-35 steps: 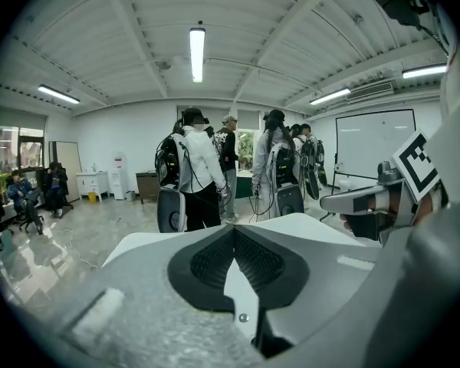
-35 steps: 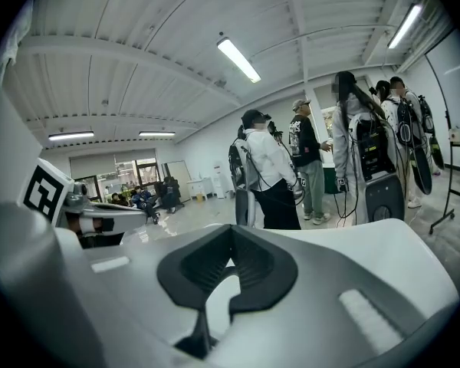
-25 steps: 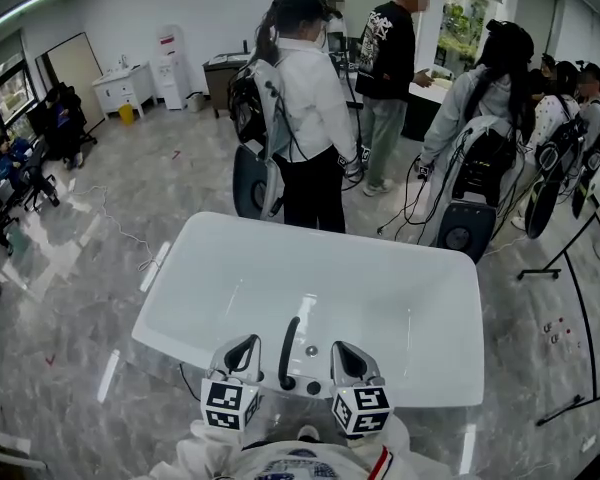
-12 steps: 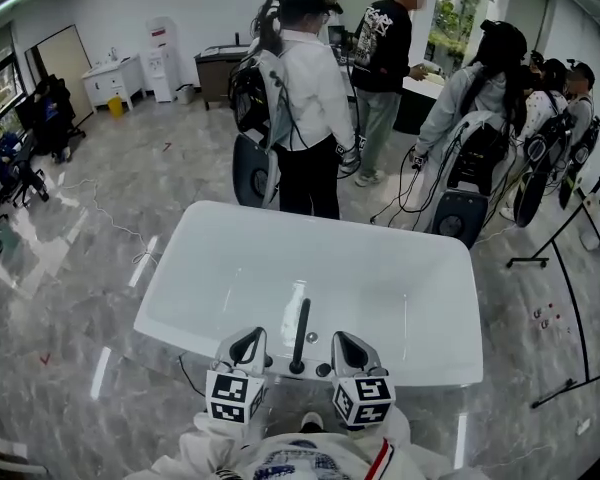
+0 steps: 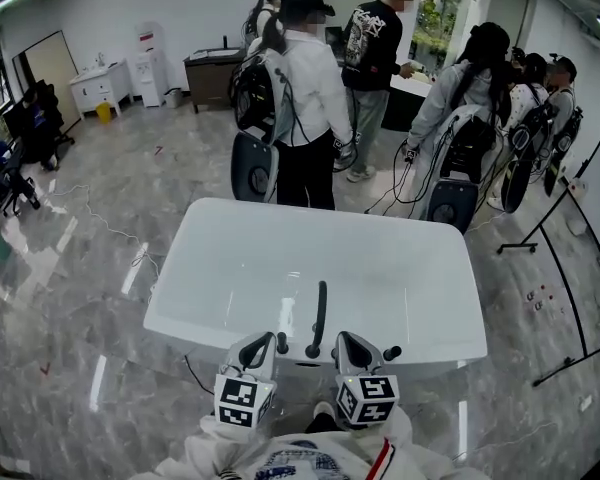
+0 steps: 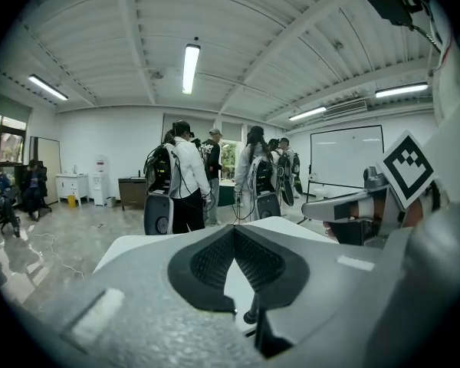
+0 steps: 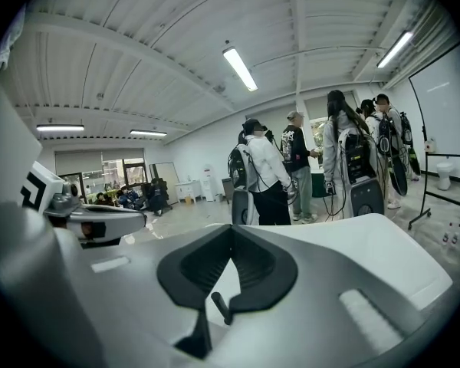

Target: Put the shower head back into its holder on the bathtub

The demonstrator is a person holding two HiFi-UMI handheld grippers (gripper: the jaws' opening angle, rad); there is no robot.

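A white bathtub (image 5: 230,268) fills the middle of the head view. The black shower head (image 5: 320,315) stands at a black fitting on the near rim and leans out over the basin. Black knobs (image 5: 390,352) flank it. My left gripper (image 5: 265,342) hangs just left of the fitting, shut and empty. Just right of it, my right gripper (image 5: 342,341) is also shut and empty. In the left gripper view the pads (image 6: 215,261) of the left gripper (image 6: 234,232) meet, with a black fitting (image 6: 252,313) below. The right gripper (image 7: 231,230) shows the same, above a black lever (image 7: 221,307).
Several people with backpack rigs stand beyond the tub's far rim (image 5: 320,211), one person (image 5: 302,98) right behind it. Black stands (image 5: 570,218) and cables lie on the glossy floor at the right. A cabinet (image 5: 212,73) and chairs line the back wall.
The tub has slid up and away in the head view, and both shut grippers now reach only its near rim. The shower head stays on the rim, now centred between them.
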